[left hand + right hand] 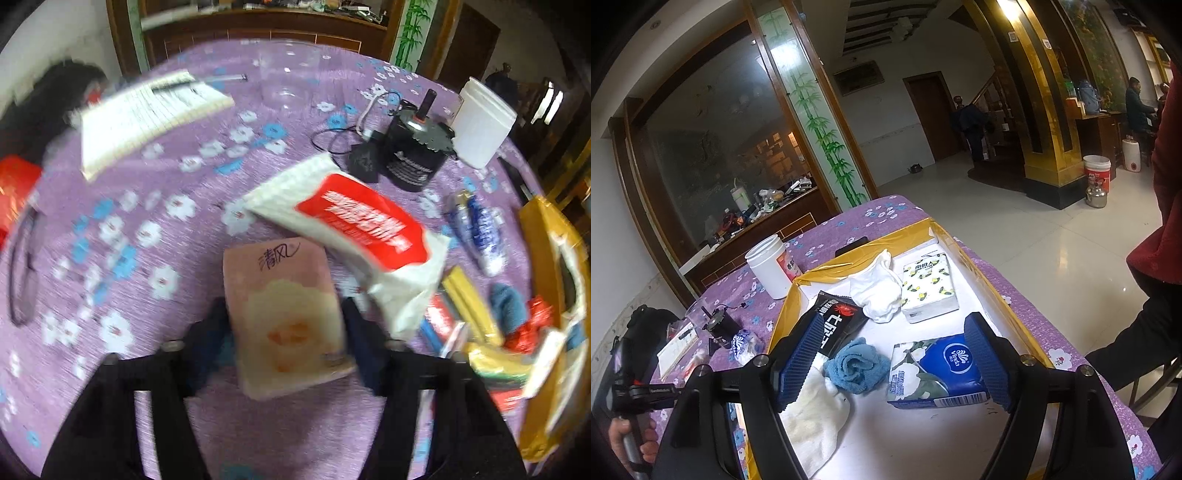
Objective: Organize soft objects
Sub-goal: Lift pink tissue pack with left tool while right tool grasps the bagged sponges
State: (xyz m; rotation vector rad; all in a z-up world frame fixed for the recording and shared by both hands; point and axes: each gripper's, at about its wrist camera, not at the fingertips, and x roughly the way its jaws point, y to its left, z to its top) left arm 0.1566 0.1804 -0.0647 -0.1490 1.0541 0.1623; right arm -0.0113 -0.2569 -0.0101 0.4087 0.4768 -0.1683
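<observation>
We have the pink pack [286, 317] between the pads of our left gripper [284, 343]: one dark pad sits against each long side, so the jaws appear clamped on it at a middling width. The picture is blurred, so we judge the grip from the pads touching both flanks. The pack's long axis runs straight out along the fingers, its printed end farthest from us. Just past that end, and to its right, lies the red-and-white tissue pack [354, 221] on the purple cloth [155, 206], set slantwise and apart from our pads.

The yellow-rimmed box [546, 295] stands at the right of the pink pack, well apart, and that is where we judge the pack must travel: a carry to the right, over the small clutter between.

Our right gripper [894, 363] hangs over that box [849, 264] with its jaws wide apart, gripping nothing. The blue towel [858, 365] and the Vinda pack [934, 373] lie between its fingers on the box floor; the pack just reaches the right pad. It is the nearer hand to the box, but the left one carries the load.
</observation>
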